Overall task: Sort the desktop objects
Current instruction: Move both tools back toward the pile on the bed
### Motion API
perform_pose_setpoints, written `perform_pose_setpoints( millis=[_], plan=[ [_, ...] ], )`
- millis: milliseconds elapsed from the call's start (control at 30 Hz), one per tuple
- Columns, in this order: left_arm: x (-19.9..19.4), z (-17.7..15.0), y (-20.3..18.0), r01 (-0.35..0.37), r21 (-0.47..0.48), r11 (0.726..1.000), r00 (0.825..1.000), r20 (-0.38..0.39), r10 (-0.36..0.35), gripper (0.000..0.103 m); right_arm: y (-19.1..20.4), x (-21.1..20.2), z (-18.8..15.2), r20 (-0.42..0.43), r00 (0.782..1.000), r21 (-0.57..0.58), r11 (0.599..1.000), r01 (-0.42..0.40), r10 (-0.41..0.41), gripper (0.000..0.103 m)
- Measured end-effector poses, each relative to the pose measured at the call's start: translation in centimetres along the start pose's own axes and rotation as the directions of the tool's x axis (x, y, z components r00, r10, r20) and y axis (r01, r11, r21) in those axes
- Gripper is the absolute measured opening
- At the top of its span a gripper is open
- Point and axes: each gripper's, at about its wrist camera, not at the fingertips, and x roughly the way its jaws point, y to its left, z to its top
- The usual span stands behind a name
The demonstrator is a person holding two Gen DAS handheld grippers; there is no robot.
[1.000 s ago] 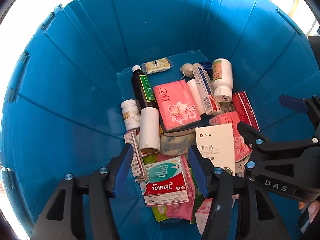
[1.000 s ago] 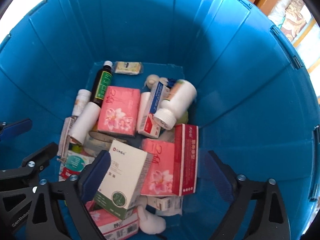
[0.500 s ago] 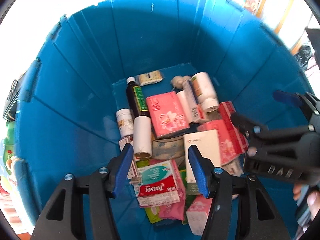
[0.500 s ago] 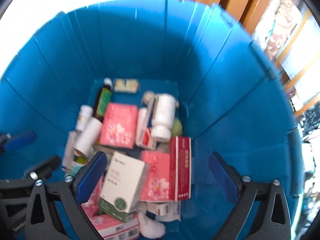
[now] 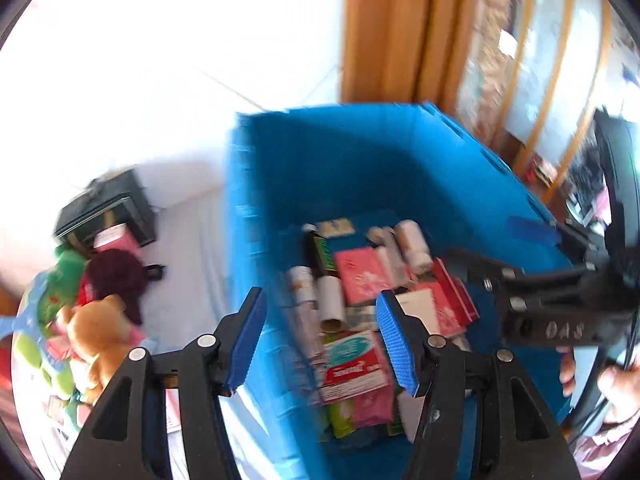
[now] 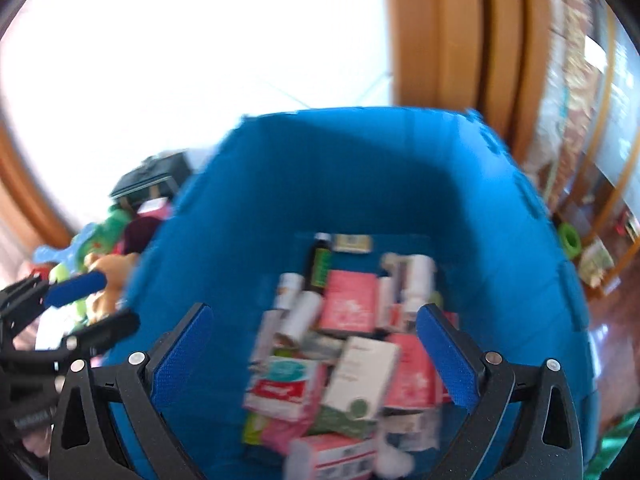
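Blue bin (image 6: 360, 184) holds a heap of medicine boxes (image 6: 352, 376) and bottles; both grippers (left (image 5: 320, 336), right (image 6: 316, 356)) gape empty above it, while soft toys (image 5: 96, 328) at nine o'clock seemingly remain unsorted.

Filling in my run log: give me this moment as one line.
stage: above bin | left gripper: open, empty | right gripper: open, empty | blue bin: medicine boxes, bottles inside

The black body of the right gripper (image 5: 560, 330) carries pale letters, seen mirrored, about "DAS". Print on the red-and-white medicine box (image 5: 354, 372) is too blurred to read.
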Motion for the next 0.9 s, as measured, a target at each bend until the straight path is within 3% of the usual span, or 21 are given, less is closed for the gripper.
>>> perform_pose_setpoints(
  millis=[200,367,500,533,633,800,900],
  plan=[
    [-4.5,-4.2,7.0,-0.109,-0.112,0.988,0.988,0.100,0.120,0.056,8.7,-1.9,-0.9,0.059,0.993,-0.090,0.991,-0.095,0.100,0.103],
    [-6.5,-9.4,14.2,-0.188,-0.223,0.957,0.971,0.103,0.215,0.056,16.8,-1.9,-2.6,0.067,0.981,-0.173,0.970,-0.169,0.183,0.103],
    [-6.9,-14.2,20.4,-0.273,-0.332,0.903,0.951,0.048,0.306,0.056,22.7,0.2,-4.1,0.015,0.969,-0.231,0.944,-0.235,0.245,0.103],
    [-6.9,-15.6,22.0,-0.299,-0.375,0.877,0.932,0.081,0.353,0.056,24.1,1.1,-4.6,-0.007,0.967,-0.231,0.940,-0.250,0.255,0.103],
    [-6.4,-19.8,26.1,-0.348,-0.449,0.823,0.920,0.004,0.391,0.056,27.7,4.3,-6.2,-0.081,0.959,-0.227,0.931,-0.285,0.273,0.103],
    [-4.6,-26.4,30.6,-0.405,-0.527,0.747,0.903,-0.104,0.416,0.056,31.3,10.4,-9.9,-0.203,0.951,-0.205,0.940,-0.273,0.232,0.103],
    [-2.7,-29.4,31.8,-0.402,-0.569,0.717,0.907,-0.137,0.399,0.056,31.8,14.4,-12.2,-0.279,0.942,-0.172,0.955,-0.240,0.187,0.103]
  ],
)
